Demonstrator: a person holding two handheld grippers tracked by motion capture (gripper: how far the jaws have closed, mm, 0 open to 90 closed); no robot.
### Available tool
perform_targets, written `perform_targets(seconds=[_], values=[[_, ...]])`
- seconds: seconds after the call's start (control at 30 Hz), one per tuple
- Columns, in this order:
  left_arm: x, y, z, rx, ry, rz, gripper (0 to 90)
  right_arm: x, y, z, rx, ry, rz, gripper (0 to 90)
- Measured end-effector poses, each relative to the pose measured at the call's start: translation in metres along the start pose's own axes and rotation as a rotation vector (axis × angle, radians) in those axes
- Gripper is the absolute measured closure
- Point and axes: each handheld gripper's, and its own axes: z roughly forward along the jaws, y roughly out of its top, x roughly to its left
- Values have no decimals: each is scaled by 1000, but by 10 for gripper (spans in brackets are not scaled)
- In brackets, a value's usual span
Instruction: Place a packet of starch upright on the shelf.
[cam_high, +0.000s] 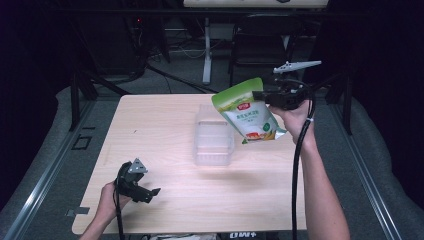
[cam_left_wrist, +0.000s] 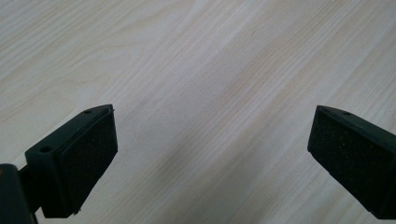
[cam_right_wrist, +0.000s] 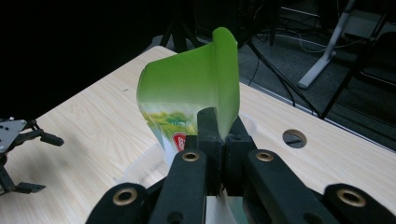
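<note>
- The right gripper is clamped on a green-and-white pouch, held in the air above the far right part of a pale wooden table in the high view.
- The pouch hangs tilted from the grip, its green top edge up and to the left, its white printed lower end pointing down toward the person's forearm.
- In the right gripper view the two black jaws meet on one side edge of the pouch, just under its green top; the green band curls up and away beyond the right gripper.
- A clear plastic tub sits on the table near its middle; the pouch hovers above and to the right of it, its left part overlapping the tub's far right corner as seen from above, not touching it.
- The left gripper rests low at the near left of the table in the person's left hand, well apart from pouch and tub.
- In the left gripper view its jaws stand wide apart with bare wood between the pads; the left gripper holds nothing.
- Beyond the table a dark chair and a white desk leg stand on the grey floor.
</note>
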Motion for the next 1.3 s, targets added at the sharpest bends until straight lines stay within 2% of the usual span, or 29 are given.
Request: perform_targets(seconds=[0.6,1.0,1.3], values=[[0,0,0,0,-2,1,16,20,16,21,-16,31,-18,886],[0,0,0,-1,-3,1,16,37,18,51,-15,77,-10,886],[0,0,-1,-1,-4,2,16,49,16,71,-8,95,-6,886]])
